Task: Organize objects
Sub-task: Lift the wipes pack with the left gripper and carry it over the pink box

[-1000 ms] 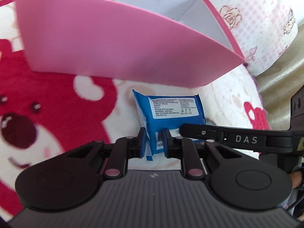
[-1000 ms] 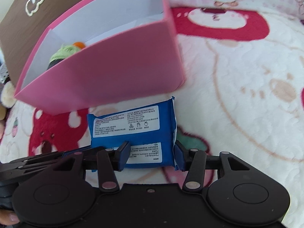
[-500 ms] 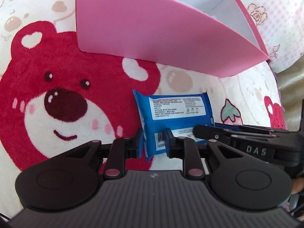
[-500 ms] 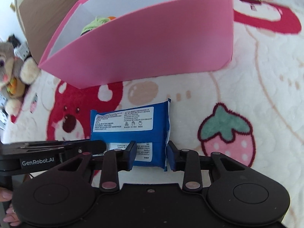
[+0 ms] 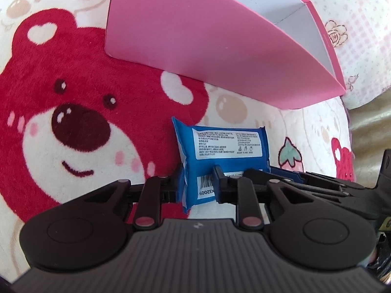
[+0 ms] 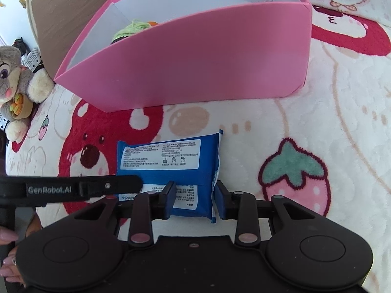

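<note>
1. Blue wipes packet (image 5: 224,146) (image 6: 171,171): soft flat pack with a white printed label facing up and a barcode strip at its near edge. It sits in front of the pink box, apart from its wall, over the bear-print blanket. Whether it rests on the blanket or is lifted just off it cannot be told.
2. Left gripper (image 5: 198,185): fingers pressed in on the packet's near left corner, one pad on either side of the barcode end.
3. Right gripper (image 6: 194,200): blue-padded fingers pinching the packet's near right end, across the crimped seam. Seen from the left wrist view it enters as a dark bar from the right (image 5: 305,180); likewise the left gripper's lettered arm crosses the right wrist view (image 6: 73,189).
4. Pink box (image 5: 220,48) (image 6: 207,61): open-topped, white inside, standing on the blanket beyond the packet.
5. Green yarn-like item (image 6: 132,28): lying inside the box against its far left corner, with a bit of orange beside it; mostly hidden by the wall.
6. Blanket (image 5: 73,112) (image 6: 330,122): cream plush with red bear faces and strawberries.
7. Plush toy (image 6: 17,78): grey and cream, at the blanket's far left edge, left of the box.
8. Person's hand (image 6: 9,256): at the lower left edge, painted nails showing.
</note>
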A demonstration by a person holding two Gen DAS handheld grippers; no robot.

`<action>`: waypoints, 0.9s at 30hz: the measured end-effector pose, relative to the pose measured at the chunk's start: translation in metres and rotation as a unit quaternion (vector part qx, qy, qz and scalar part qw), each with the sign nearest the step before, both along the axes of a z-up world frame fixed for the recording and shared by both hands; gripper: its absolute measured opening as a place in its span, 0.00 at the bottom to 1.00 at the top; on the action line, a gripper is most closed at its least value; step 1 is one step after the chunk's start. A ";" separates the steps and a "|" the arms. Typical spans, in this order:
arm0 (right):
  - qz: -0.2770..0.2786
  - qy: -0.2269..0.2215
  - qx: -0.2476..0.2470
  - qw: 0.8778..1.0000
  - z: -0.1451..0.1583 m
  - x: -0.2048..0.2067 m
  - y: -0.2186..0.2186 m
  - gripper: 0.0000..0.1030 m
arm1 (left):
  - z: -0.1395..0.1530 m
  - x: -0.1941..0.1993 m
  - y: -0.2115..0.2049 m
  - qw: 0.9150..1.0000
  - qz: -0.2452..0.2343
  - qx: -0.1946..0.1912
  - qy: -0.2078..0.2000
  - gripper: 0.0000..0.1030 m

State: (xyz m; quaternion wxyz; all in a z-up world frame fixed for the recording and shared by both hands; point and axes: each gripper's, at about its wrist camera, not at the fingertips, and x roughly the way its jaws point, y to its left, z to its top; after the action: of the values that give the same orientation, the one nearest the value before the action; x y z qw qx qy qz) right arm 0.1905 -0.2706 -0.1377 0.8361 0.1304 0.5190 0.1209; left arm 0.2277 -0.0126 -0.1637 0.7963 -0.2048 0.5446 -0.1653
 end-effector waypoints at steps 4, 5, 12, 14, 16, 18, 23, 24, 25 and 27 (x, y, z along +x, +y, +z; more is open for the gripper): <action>-0.002 0.002 0.002 1.000 0.002 -0.004 0.000 0.37 | 0.007 -0.006 -0.005 1.000 -0.005 0.017 -0.009 0.21; -0.001 0.002 0.001 1.000 0.003 -0.006 0.001 0.37 | 0.008 -0.007 -0.006 1.000 -0.004 0.017 -0.008 0.21; 0.000 -0.013 -0.010 1.000 0.018 -0.020 0.006 0.37 | 0.023 -0.016 -0.007 0.999 -0.008 0.023 -0.021 0.21; -0.002 -0.020 -0.010 1.000 0.022 -0.023 0.005 0.38 | 0.028 -0.018 -0.008 0.999 -0.010 0.023 -0.027 0.21; -0.006 -0.022 -0.006 1.000 0.025 -0.025 0.004 0.38 | 0.033 -0.022 -0.008 0.999 -0.014 0.026 -0.032 0.21; -0.008 -0.025 -0.005 1.000 0.028 -0.029 0.004 0.38 | 0.038 -0.025 -0.009 0.999 -0.016 0.029 -0.037 0.21; -0.007 -0.037 -0.008 0.999 0.040 -0.039 0.008 0.40 | 0.050 -0.033 -0.009 0.998 -0.021 0.031 -0.045 0.21; -0.007 -0.039 -0.009 0.999 0.043 -0.041 0.009 0.40 | 0.054 -0.034 -0.009 0.998 -0.023 0.031 -0.047 0.21; -0.005 -0.042 -0.010 0.999 0.046 -0.044 0.010 0.42 | 0.057 -0.036 -0.008 0.998 -0.024 0.031 -0.050 0.21; -0.003 -0.044 -0.013 0.999 0.053 -0.049 0.013 0.48 | 0.064 -0.039 -0.007 0.998 -0.030 0.024 -0.047 0.21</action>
State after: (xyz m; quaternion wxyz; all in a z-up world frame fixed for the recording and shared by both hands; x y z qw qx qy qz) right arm 0.1420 -0.2578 -0.0845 0.8599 0.1161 0.4831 0.1170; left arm 0.1883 -0.0192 -0.0999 0.8205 -0.1612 0.5162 -0.1853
